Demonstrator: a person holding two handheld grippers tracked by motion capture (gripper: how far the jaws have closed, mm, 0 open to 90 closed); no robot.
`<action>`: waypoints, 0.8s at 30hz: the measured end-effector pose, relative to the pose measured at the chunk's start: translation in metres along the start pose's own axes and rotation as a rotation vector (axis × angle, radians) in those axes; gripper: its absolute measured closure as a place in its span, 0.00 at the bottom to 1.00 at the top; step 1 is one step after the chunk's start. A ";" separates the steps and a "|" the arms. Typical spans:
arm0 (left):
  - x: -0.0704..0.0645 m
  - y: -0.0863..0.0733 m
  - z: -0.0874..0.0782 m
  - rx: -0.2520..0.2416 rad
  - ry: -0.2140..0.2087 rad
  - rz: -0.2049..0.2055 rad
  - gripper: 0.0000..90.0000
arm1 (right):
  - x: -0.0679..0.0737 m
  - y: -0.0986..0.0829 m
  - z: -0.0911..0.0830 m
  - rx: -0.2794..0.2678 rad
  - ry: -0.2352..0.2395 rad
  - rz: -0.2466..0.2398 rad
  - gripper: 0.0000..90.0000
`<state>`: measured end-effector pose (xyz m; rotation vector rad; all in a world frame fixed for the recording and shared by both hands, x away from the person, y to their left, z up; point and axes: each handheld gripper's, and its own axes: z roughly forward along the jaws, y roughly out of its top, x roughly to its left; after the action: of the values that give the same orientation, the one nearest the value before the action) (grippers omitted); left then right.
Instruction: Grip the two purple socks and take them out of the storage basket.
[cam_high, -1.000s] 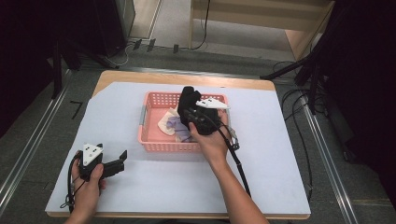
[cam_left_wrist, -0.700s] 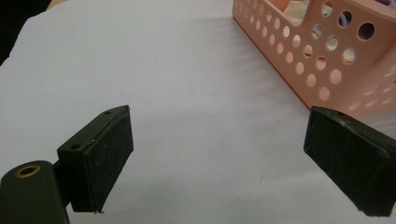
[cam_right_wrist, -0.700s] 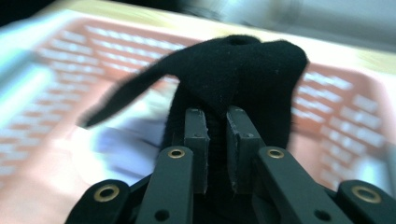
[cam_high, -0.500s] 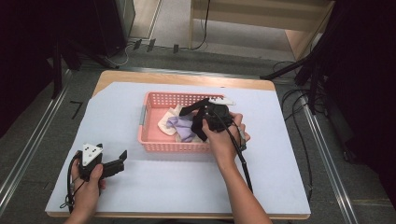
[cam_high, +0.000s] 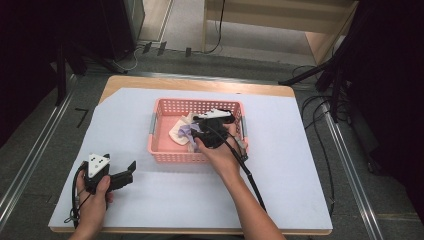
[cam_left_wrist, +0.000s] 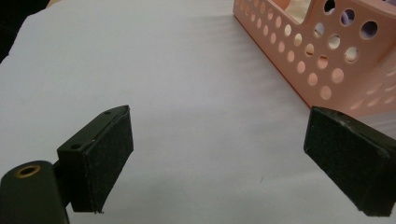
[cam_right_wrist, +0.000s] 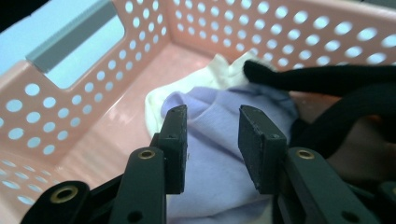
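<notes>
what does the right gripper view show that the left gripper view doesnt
The right gripper view looks inside the basket: a lilac cloth lies over a cream cloth, a black cloth sits beyond, and the right gripper hangs narrowly open above the lilac one. The left gripper view has the left gripper wide open over the white table cover. Both views take in the pink perforated basket.

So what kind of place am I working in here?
Probably a lab or recording workspace, not a home: a white-covered table, loose cables on the grey floor, and dark stands around it.
</notes>
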<state>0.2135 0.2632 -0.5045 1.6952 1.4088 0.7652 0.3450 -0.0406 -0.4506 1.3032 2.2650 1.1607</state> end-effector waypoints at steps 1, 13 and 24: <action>0.000 0.000 0.000 0.000 0.000 0.000 0.10 | 0.001 0.000 0.003 0.011 0.001 0.002 0.69; 0.000 0.000 0.000 -0.005 0.002 0.001 0.10 | 0.005 -0.002 0.033 0.258 -0.089 0.031 0.45; 0.000 0.000 0.000 -0.005 -0.002 0.002 0.10 | 0.001 -0.005 0.021 0.169 -0.076 0.042 0.94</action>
<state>0.2135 0.2630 -0.5048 1.6931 1.4036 0.7672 0.3542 -0.0307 -0.4679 1.4374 2.3331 0.9319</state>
